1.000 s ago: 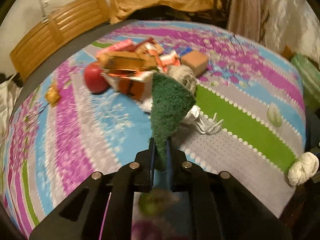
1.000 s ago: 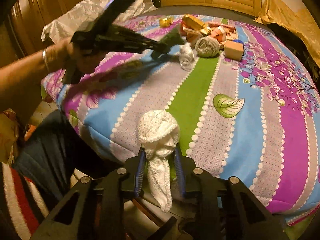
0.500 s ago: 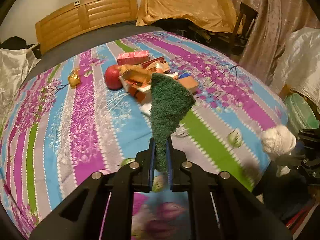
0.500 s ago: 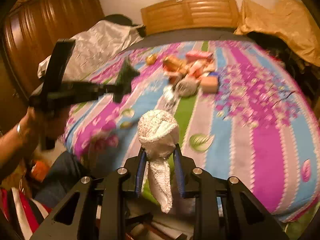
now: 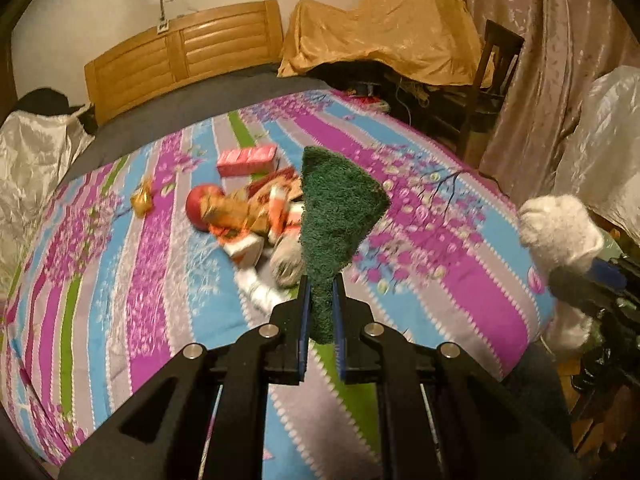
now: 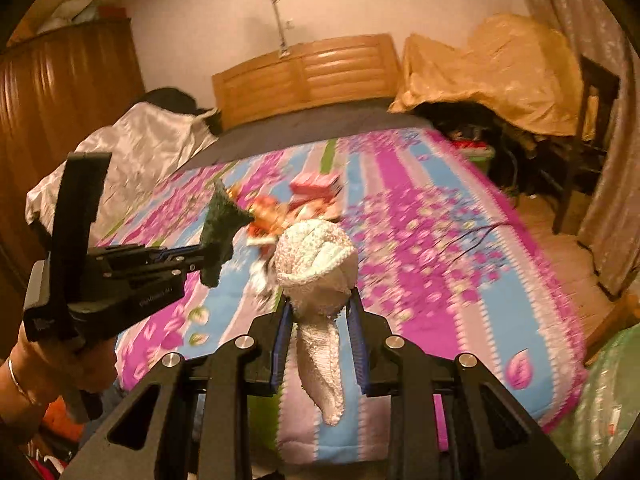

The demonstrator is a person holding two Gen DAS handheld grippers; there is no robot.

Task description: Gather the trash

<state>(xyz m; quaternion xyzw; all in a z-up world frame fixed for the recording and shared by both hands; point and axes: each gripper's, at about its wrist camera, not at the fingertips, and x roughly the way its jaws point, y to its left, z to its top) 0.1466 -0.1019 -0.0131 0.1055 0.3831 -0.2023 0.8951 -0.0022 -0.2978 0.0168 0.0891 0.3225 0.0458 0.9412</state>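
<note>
My left gripper point(image 5: 321, 300) is shut on a green scouring pad point(image 5: 336, 216) and holds it up above the bed's near end. My right gripper point(image 6: 318, 308) is shut on a white knitted cloth point(image 6: 316, 256) whose tail hangs below the fingers. The left gripper with the pad point(image 6: 220, 224) shows at the left of the right wrist view. The cloth point(image 5: 560, 232) shows at the right edge of the left wrist view. A pile of trash point(image 5: 256, 212) lies mid-bed: orange wrappers, a red ball point(image 5: 200, 204), a pink box point(image 5: 247, 160), a gold wrapper point(image 5: 142, 200).
The bed has a striped floral cover point(image 5: 120, 264) and a wooden headboard point(image 5: 180, 56). A dark chair point(image 5: 492, 80) and a cloth-covered heap point(image 5: 384, 28) stand at the right. A green plastic bag point(image 6: 600, 400) sits at the lower right, a wardrobe point(image 6: 60, 92) at the left.
Both grippers have pulled back from the bed and lifted, each still holding its item. The views have swung toward the headboard, and the trash pile now looks farther off.
</note>
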